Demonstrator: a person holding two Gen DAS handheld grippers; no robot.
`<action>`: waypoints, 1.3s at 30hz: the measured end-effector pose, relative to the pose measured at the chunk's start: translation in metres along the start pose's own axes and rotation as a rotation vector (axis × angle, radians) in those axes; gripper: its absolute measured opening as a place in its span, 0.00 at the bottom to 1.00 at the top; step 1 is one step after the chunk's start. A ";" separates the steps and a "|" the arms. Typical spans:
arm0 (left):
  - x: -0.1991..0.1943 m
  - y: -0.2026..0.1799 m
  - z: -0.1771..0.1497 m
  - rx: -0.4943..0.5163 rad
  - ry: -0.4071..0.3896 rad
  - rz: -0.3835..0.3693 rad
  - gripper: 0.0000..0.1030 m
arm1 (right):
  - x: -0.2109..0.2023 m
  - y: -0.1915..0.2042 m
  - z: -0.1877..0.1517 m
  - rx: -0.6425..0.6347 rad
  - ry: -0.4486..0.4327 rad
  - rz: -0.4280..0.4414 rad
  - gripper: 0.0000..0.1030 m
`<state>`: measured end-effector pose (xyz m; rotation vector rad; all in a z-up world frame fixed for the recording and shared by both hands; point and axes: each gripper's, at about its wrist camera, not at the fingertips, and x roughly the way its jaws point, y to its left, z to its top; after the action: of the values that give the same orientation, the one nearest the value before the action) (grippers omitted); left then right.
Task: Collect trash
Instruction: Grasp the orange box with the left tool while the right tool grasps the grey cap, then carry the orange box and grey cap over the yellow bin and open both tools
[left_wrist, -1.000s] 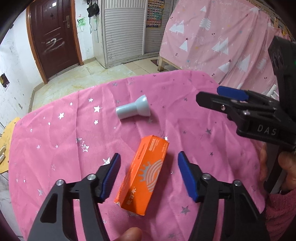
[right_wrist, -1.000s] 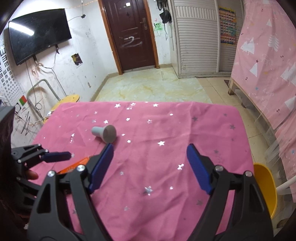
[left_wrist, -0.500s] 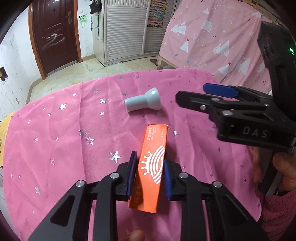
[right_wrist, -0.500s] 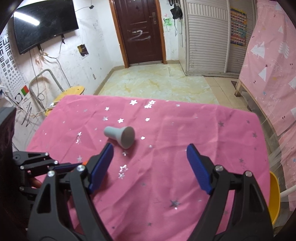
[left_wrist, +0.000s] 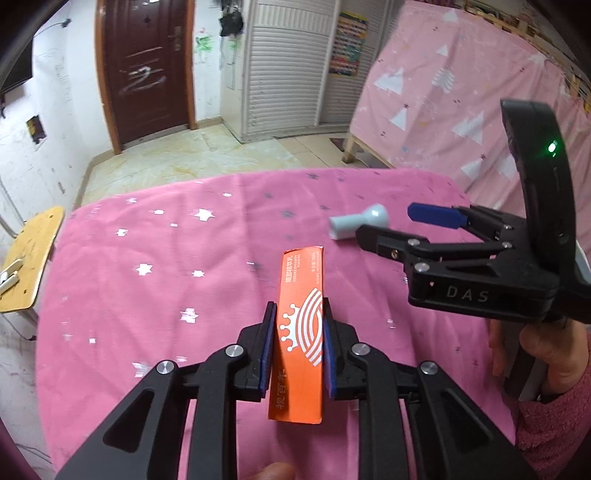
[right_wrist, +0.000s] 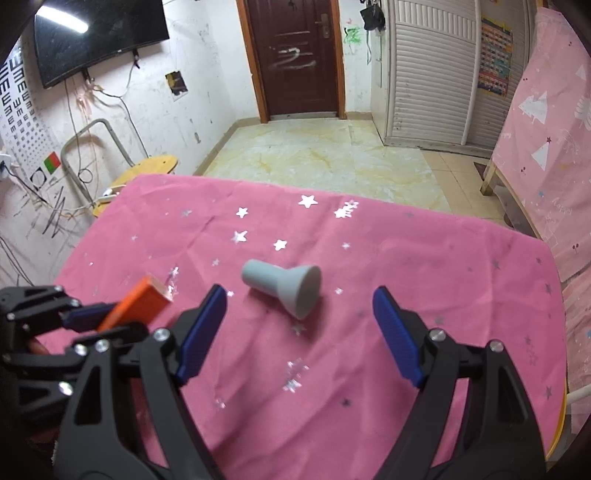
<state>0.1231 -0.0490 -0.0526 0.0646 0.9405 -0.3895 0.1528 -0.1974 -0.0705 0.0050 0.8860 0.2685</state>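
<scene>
Firmly, left gripper (left_wrist: 298, 332) pinches glossy rectangular orange carton (left_wrist: 301, 332).

Both views are evenly lit by cool indoor light. A bright strip glares off the dark wall television (right_wrist: 99, 35) in the right wrist view, the reflection of a ceiling lamp. The silver stars on the pink tablecloth (right_wrist: 424, 266) glint white. The grey funnel-shaped piece (right_wrist: 284, 290) casts a soft shadow onto the cloth below and to its right. Fisheye distortion bows the door (left_wrist: 144, 70) and the shutter panels, and black vignetting fills the corners. In the left wrist view the background and cloth are smeared by motion blur, while the orange carton (left_wrist: 301, 332) stays fairly sharp; a green indicator light (left_wrist: 552, 147) glows brightly.
</scene>
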 end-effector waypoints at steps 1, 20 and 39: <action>-0.002 0.004 0.001 -0.007 -0.004 0.009 0.14 | 0.003 0.002 0.001 0.000 0.005 -0.002 0.76; 0.000 0.046 -0.001 -0.085 -0.021 -0.008 0.14 | 0.029 0.014 0.013 0.015 0.039 -0.091 0.50; -0.012 0.017 0.011 -0.055 -0.039 0.026 0.14 | -0.012 -0.009 0.012 0.079 -0.059 -0.026 0.50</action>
<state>0.1314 -0.0316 -0.0382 0.0190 0.9108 -0.3393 0.1567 -0.2082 -0.0546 0.0740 0.8365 0.2076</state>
